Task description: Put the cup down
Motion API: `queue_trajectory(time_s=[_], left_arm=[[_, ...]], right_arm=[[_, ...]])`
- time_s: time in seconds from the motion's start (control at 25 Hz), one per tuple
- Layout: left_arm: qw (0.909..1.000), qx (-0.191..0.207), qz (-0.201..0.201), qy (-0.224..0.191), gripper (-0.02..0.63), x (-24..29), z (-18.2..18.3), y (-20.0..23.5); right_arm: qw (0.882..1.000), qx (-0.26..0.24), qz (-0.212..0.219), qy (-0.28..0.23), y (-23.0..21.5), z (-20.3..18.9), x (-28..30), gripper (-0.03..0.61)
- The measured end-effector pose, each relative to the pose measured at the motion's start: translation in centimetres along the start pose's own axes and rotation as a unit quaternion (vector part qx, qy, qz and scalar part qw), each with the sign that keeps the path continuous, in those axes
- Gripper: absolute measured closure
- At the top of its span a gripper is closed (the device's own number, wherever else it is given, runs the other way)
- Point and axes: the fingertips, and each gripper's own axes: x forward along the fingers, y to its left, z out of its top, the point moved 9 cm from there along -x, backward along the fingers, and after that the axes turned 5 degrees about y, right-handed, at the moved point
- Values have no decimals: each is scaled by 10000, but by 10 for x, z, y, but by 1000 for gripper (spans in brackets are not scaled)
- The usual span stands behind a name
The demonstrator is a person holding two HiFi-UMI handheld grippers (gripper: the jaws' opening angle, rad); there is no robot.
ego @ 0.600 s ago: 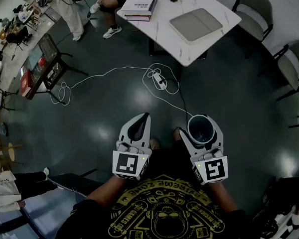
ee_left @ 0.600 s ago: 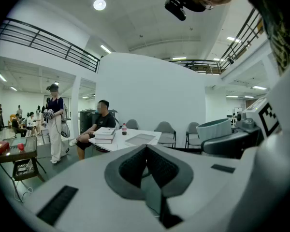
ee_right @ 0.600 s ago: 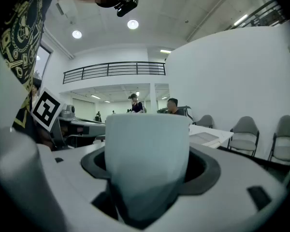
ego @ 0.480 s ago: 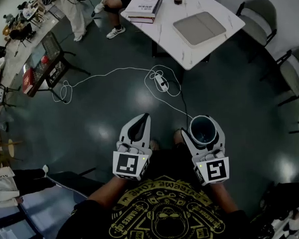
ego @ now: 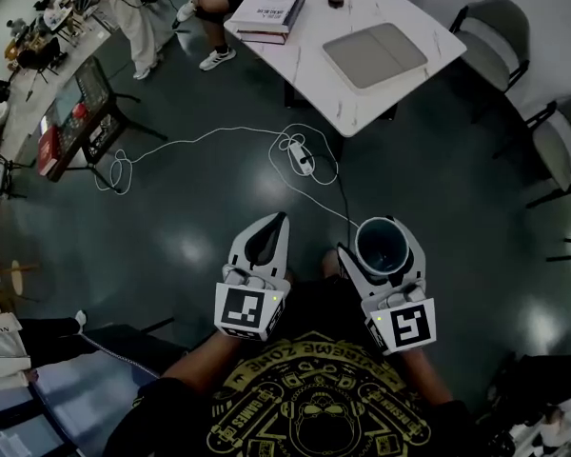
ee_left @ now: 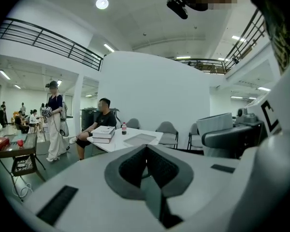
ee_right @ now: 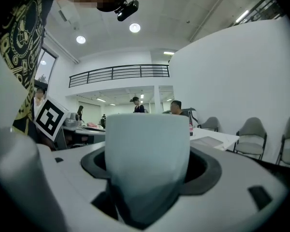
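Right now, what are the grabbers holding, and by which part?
The right gripper holds the pale cup upright by its sides. The left gripper is shut on nothing.

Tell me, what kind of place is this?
Probably a big open office or meeting hall: a white table with stacked books, grey chairs along the wall, and a balcony railing upstairs.

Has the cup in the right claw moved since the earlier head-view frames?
No. The cup, held in the right claw, keeps the same offset from the power strip on the floor; only the view shifted slightly.
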Motion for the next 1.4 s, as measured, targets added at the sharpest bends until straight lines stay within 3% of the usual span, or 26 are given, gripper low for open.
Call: queue_trajectory(time_s=[0.32,0.64,1.2,1.4], left_arm=[[9995,268,-111,79,612,22,11,-16],[9993,356,5,152,612,33,15,-28],[9981,20,589,195,612,13,-1,-13],[9986,-73,503,163,612,23,-2,7]], right_arm=[[9998,-198,19,-55,-29,-5,1,215],[9999,-43,45,-80,-47,-1,3,215],[9994,44,318,-135,-56,1,25,215],[9998,18,186,-92,-50,2,43,215]])
